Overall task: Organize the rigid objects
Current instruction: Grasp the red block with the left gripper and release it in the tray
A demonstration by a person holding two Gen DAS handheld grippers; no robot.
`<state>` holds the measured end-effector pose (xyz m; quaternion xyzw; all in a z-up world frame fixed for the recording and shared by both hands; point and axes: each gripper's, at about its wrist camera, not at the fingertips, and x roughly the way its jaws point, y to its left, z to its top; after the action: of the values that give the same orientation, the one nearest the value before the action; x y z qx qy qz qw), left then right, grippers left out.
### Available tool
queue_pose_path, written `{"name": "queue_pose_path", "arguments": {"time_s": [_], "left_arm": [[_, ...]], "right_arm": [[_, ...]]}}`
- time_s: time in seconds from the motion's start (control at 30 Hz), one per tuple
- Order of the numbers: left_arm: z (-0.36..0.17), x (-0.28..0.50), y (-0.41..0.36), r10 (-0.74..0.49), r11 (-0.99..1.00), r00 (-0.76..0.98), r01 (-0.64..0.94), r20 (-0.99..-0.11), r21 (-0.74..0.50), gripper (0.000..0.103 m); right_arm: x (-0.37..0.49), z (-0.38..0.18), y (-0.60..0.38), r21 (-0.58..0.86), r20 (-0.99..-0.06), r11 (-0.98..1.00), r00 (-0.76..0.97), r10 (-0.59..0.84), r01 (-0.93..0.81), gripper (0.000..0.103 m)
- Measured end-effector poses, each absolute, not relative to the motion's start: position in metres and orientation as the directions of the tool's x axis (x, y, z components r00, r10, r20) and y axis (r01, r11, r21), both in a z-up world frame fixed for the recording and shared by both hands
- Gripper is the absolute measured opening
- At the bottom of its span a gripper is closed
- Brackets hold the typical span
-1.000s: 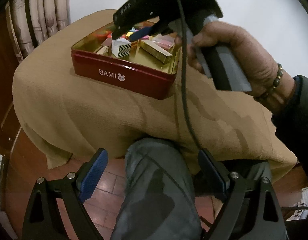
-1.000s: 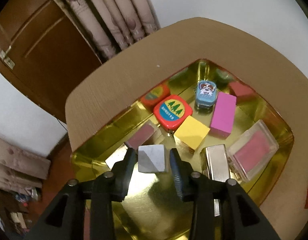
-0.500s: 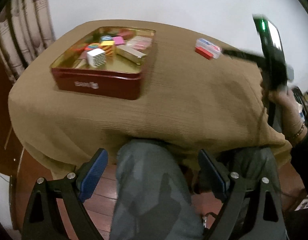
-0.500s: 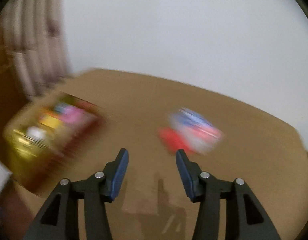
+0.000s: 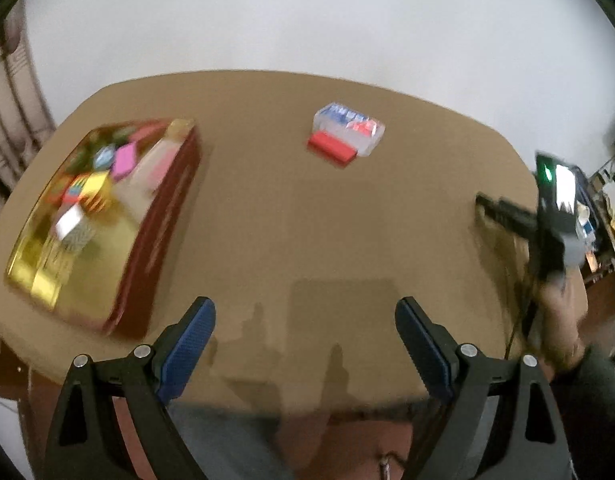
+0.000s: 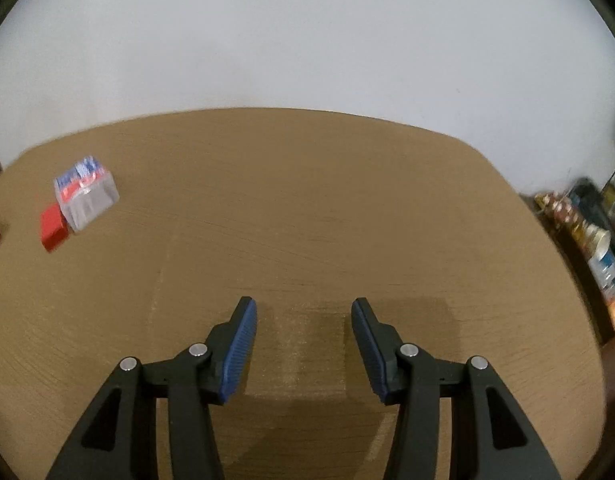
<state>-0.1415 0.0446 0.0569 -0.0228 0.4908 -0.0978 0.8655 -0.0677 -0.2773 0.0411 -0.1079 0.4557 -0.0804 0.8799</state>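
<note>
A tan cloth-covered worktop [image 5: 291,216]. At its far left sits a red tin [image 5: 155,240] with a gold interior, holding small coloured blocks, apparently the collecting place. Two items remain loose near the far middle: a red block [image 5: 330,147] touching a clear plastic box [image 5: 349,126]. The left claw [image 5: 305,344] hangs released and empty over the near edge. The right claw [image 6: 303,346], also released and empty, hovers over bare cloth at the right.
</note>
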Motion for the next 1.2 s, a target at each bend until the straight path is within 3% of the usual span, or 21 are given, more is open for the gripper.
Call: {"name": "queue_pose_path", "arguments": {"time_s": [0.5, 0.97, 1.2], "left_arm": [[0.004, 0.03, -0.012, -0.164, 0.986, 0.373, 0.035, -0.913, -0.162, 0.089], [-0.026, 0.093, -0.005, -0.155, 0.981, 0.314, -0.061, -0.937, -0.183, 0.089], [-0.031, 0.101, -0.009, -0.089, 0.993, 0.334, -0.04, -0.939, -0.108, 0.087]], "right_arm": [[-0.066, 0.048, -0.316, -0.058, -0.814, 0.996, 0.574, -0.085, 0.064, 0.052], [-0.076, 0.061, -0.325, 0.033, -0.799, 0.998, 0.602, -0.002, 0.046, 0.052], [-0.075, 0.061, -0.326, 0.049, -0.797, 0.998, 0.604, 0.016, 0.038, 0.052]]}}
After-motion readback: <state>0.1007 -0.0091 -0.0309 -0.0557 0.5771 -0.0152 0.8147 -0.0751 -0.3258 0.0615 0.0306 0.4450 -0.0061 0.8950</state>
